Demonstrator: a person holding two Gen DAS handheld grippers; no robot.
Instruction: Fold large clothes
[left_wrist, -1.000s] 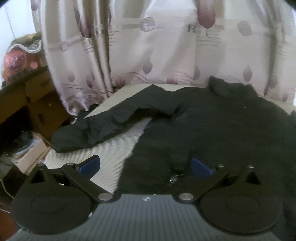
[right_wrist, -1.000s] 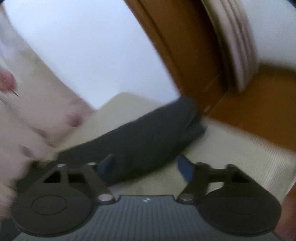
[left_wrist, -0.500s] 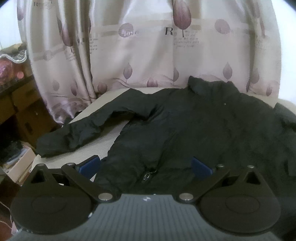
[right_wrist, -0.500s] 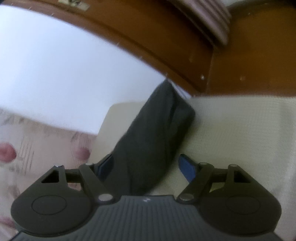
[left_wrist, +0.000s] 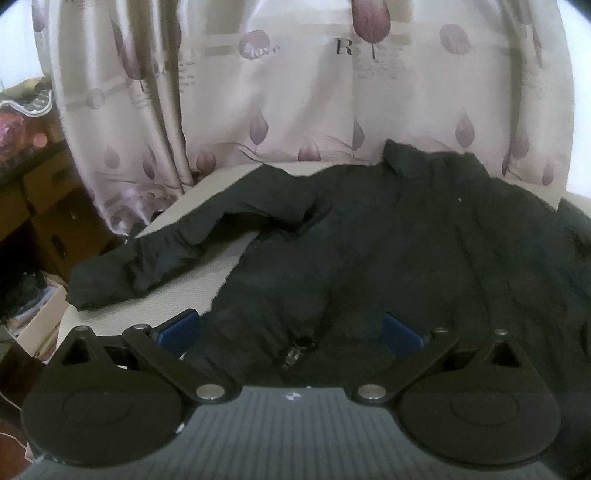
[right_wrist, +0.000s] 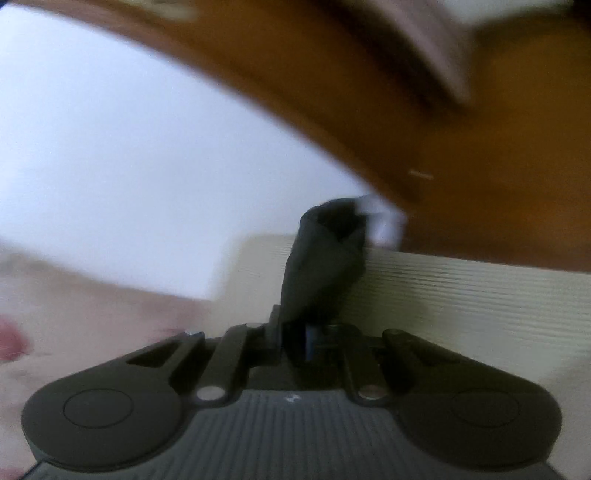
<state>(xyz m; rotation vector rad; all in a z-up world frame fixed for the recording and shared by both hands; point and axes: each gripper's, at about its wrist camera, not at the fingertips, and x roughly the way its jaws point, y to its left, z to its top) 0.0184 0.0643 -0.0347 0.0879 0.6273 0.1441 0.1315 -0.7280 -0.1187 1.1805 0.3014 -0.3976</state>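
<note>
Across the centre and right of the left wrist view: one black jacket (left_wrist: 424, 258), laid flat on a pale ribbed surface (left_wrist: 155, 306). Collar (left_wrist: 428, 162) at upper centre, against the curtain. One sleeve (left_wrist: 159, 258) extends toward the left edge of the frame, cuff end lying near the surface's edge. Zipper pull (left_wrist: 295, 350) visible at lower centre, at the jacket's hem.

Left claw (left_wrist: 291, 332): lower centre of the frame, jaws wide apart, blue pads (left_wrist: 181, 328) showing, nothing between them. The left pad sits over bare surface just beside the hem; the right pad shows against the black cloth. Whether either touches the fabric cannot be told.

Background, left wrist view: pale pink curtain (left_wrist: 295, 92) with purple leaf print and lettering, filling the upper half. Cardboard boxes (left_wrist: 48, 199) stacked at the left edge.

Right wrist view, blurred throughout. Right claw (right_wrist: 310, 339): lower centre, jaws narrow and closed on a bunched end of the jacket's other sleeve (right_wrist: 321, 262), which rises from the claw toward the middle of the frame. Pale ribbed surface (right_wrist: 461, 295) at centre right. Brown wooden panel (right_wrist: 461, 129) across the upper right. White wall (right_wrist: 129, 166) at upper left. Curtain (right_wrist: 74, 314) at lower left, indistinct.
</note>
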